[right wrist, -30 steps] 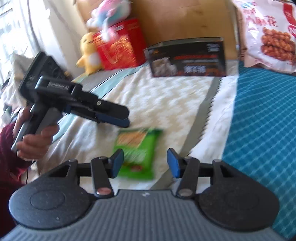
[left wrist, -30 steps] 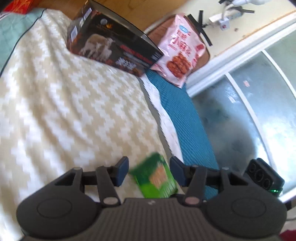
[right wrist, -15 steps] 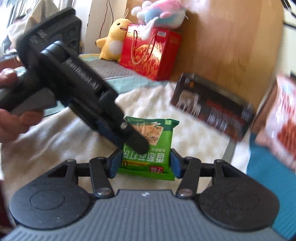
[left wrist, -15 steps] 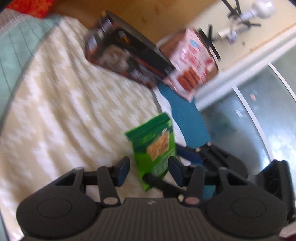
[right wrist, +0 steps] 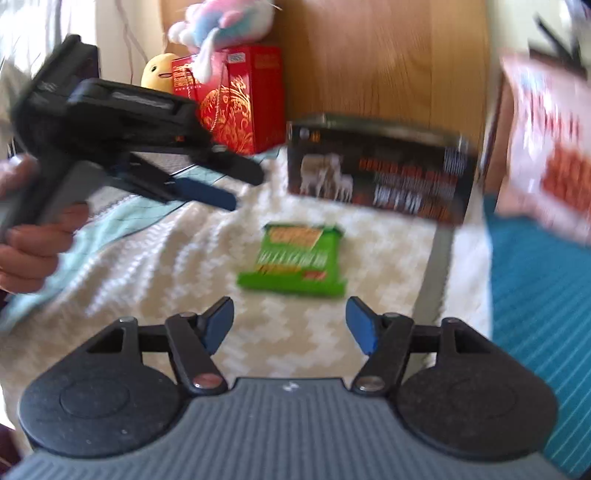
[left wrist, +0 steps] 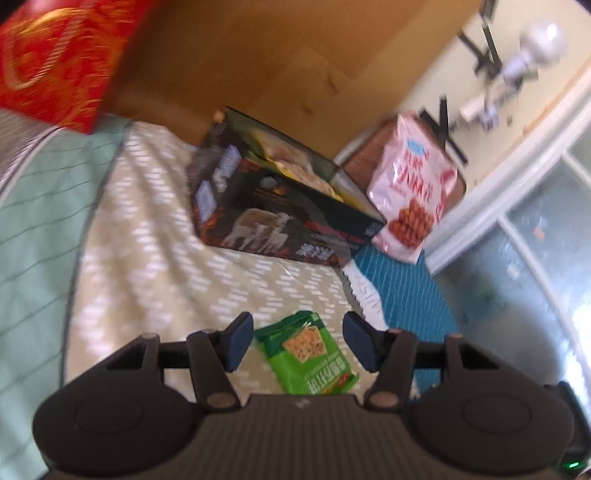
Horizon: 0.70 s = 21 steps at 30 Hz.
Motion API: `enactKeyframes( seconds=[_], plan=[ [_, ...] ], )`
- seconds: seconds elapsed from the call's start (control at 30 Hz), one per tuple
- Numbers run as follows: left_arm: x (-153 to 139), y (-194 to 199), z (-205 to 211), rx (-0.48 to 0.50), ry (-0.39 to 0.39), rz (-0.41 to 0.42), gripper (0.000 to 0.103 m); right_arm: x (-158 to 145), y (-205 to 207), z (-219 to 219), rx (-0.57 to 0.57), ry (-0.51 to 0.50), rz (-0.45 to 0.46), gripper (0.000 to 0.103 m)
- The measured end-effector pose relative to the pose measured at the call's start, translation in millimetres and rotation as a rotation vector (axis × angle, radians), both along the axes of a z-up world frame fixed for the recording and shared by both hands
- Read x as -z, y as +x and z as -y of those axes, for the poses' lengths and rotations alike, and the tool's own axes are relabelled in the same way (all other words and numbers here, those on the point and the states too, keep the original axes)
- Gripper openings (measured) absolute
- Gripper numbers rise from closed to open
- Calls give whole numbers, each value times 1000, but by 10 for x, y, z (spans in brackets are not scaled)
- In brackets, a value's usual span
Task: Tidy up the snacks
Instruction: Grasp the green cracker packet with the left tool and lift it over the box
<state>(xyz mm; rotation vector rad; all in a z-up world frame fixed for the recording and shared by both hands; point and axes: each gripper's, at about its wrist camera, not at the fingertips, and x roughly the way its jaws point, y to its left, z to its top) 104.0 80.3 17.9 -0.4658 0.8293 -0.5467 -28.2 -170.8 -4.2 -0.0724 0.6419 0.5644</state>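
Green cracker packet: lies flat on the cream zigzag blanket, free of both tools, near the blanket's right edge where a grey border strip meets the teal cover. In the left wrist view the same packet shows between the left tool's fingers, below and beyond them, touching neither pad.
Left gripper: jaws spread wide, nothing between the pads; hovers over the blanket. In the right wrist view it is seen from the side, raised above the blanket to the left of the packet, gripped by the person's left hand.
Right gripper: jaws spread apart and empty; the packet sits ahead of the fingertips, well short of contact.
Black snack box: stands on its long side at the far edge of the zigzag blanket, against the wooden headboard; sheep picture on the front face.
Pink snack bag: leans upright just beside the box's right end, at the far edge of the teal cover.
Red gift bag: at the far left by the headboard, with a pastel plush toy on top and a yellow plush beside it.
Image quality: both views carry motion blur; print on the packs is unreadable.
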Motion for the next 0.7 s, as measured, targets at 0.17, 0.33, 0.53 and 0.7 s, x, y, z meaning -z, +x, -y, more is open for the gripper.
enactKeyframes(
  seconds=[0.17, 0.33, 0.53, 0.7],
  plan=[
    [181, 130, 242, 46, 59, -26, 53, 31, 37, -137, 17, 23, -19, 52],
    [180, -78, 240, 90, 15, -63, 53, 34, 130, -159, 93, -29, 41, 50],
    [184, -27, 195, 62, 1, -75, 56, 47, 121, -128, 74, -42, 51, 51],
    [110, 18, 265, 63, -8, -65, 52, 14, 140, -142, 68, -64, 81, 26]
  ],
)
